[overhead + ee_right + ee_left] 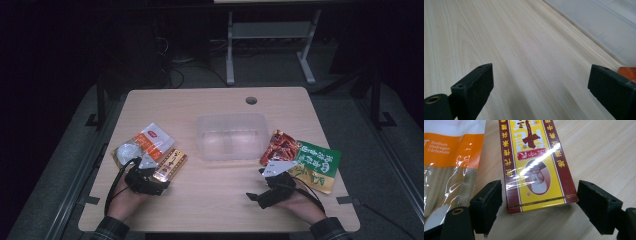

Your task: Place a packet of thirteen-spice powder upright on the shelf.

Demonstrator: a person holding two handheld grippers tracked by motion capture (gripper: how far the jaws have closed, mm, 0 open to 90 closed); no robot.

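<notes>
While I am holding my left gripper [539, 202] low over the table [215, 200], its two black jaws are standing wide apart, one on each side of the near end of the red and yellow box [536, 165], and neither jaw is touching it yet; a small gap is showing on both sides. I am taking the clear plastic container [230, 136] in the middle of the table as my landmark. The red and yellow box is lying flat on the wood to the left of this container and a little nearer to me, with its near end pointing into my left gripper. Just beside the box, on the side away from the container, the orange and white pouch [446, 162] is lying, and its print is reading "Sodium Hydrogen Carbonate". To the right of the container the red snack packet [280, 146] and the green packet [317, 165] are resting close together, and the green one is lying farther from the container. My right gripper [540, 92] is waiting in front of the container's right end, nearer to me, its jaws also spread wide and holding nothing, with bare wood between them. A corner of the container is appearing at the top of the right gripper view.
</notes>
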